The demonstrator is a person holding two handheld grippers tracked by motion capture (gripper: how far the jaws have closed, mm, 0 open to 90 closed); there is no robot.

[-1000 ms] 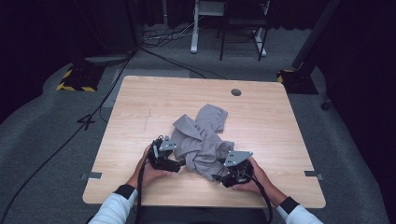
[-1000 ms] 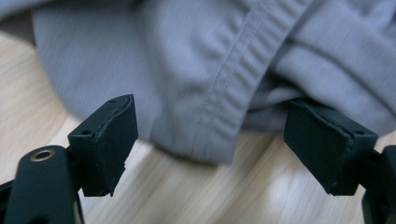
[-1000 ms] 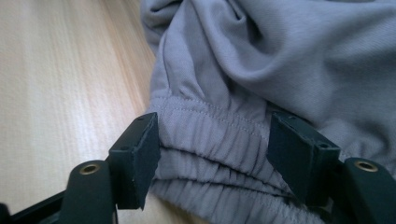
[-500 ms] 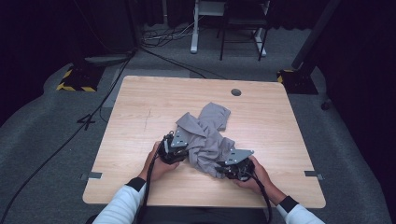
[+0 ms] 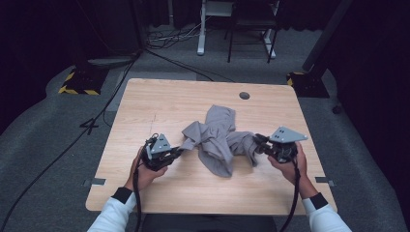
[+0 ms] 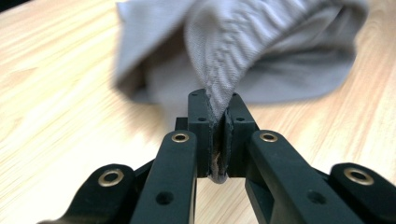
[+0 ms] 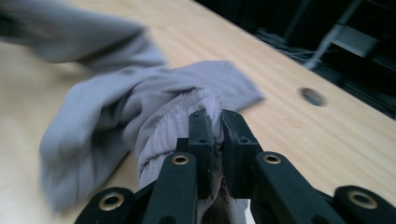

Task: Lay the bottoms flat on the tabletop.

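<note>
High view puts the grey garment (image 5: 220,137) near the middle of the table (image 5: 159,104), bunched between my hands. My left gripper (image 5: 167,153) has just closed and is clamped on a fold at its left end; my right gripper (image 5: 258,143) has just closed too and pinches a hemmed edge at its right end. To spread it well I would pull both ends apart evenly, keeping it taut. Bare wood lies far and left; the near and right edges sit close.
</note>
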